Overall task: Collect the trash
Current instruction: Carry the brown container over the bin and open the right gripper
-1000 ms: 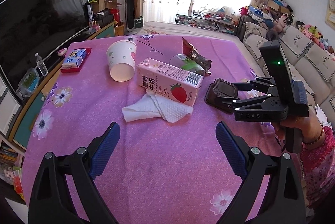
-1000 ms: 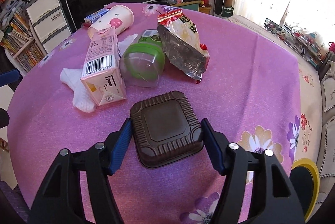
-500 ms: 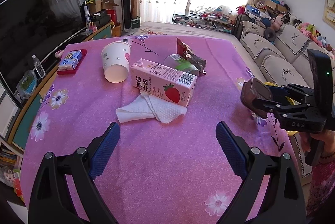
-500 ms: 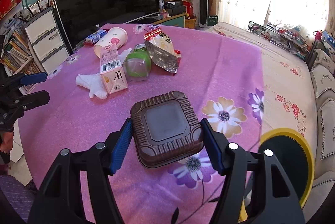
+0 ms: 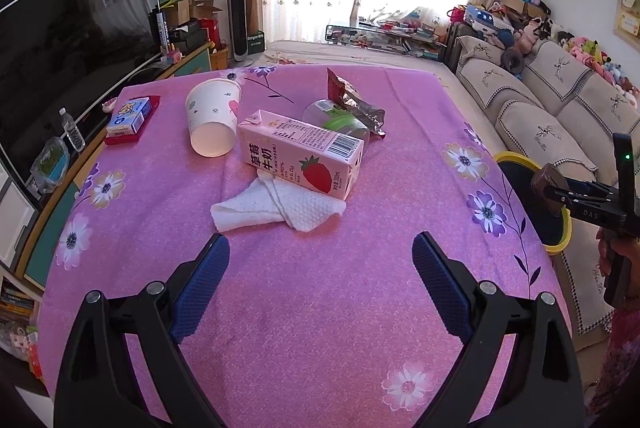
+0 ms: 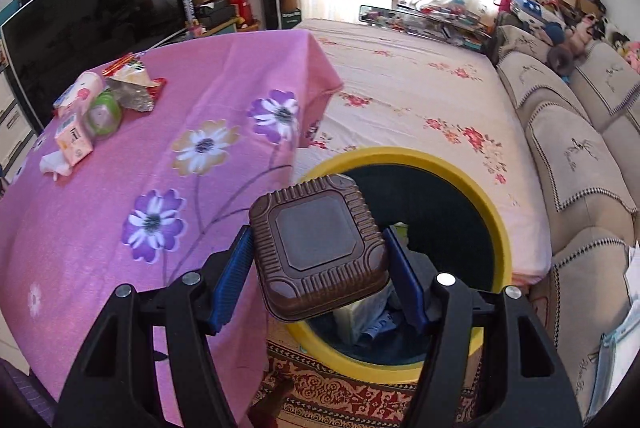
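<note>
Right gripper (image 6: 320, 268) clamps the brown tray (image 6: 318, 248) over the yellow-rimmed bin (image 6: 496, 228), beyond the table's right edge. Left gripper (image 5: 320, 268) gapes empty. Releasing off-centre risks a rim strike and spill.

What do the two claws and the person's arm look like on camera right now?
Both claws, left claw and right claw, have black angular frames with silver rivets and ribbed blue pads. The right one's body reads "DAS" and shows a green light. The person wears a patterned pink sleeve.
</note>
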Motion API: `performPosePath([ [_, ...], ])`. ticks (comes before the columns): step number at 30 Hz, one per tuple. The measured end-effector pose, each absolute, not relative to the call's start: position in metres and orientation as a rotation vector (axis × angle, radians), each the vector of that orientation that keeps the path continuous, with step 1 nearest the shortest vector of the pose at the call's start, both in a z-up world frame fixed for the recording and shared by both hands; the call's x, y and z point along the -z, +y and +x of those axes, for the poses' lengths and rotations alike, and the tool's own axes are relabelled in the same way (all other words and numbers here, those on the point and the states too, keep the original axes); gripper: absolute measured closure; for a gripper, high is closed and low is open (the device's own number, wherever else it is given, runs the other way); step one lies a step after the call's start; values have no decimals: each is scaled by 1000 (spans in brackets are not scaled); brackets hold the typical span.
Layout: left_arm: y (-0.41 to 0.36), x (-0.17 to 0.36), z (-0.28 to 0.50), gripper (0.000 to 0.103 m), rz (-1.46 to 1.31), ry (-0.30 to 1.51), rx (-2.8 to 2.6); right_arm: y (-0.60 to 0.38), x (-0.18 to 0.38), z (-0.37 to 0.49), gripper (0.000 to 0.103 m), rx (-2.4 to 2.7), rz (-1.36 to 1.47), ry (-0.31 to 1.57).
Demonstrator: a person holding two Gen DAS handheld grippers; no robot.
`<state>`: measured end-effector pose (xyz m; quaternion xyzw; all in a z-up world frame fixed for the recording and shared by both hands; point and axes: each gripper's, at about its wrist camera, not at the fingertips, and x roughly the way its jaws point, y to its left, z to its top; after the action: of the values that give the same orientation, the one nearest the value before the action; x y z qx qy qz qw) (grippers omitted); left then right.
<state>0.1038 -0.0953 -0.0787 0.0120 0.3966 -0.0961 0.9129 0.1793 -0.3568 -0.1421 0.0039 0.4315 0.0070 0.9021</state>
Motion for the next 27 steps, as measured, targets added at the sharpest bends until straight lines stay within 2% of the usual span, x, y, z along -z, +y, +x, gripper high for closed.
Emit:
performPosePath([
  [12, -112, 76, 104, 12, 53, 814, 213, -411, 171, 186, 39, 109, 81, 942],
  [16, -114, 77, 106, 12, 56, 816, 211, -411, 171, 189, 33, 126, 82, 944],
  [27, -106, 87, 114, 12, 42, 841, 187, -392, 161, 184, 32, 107, 55, 917],
])
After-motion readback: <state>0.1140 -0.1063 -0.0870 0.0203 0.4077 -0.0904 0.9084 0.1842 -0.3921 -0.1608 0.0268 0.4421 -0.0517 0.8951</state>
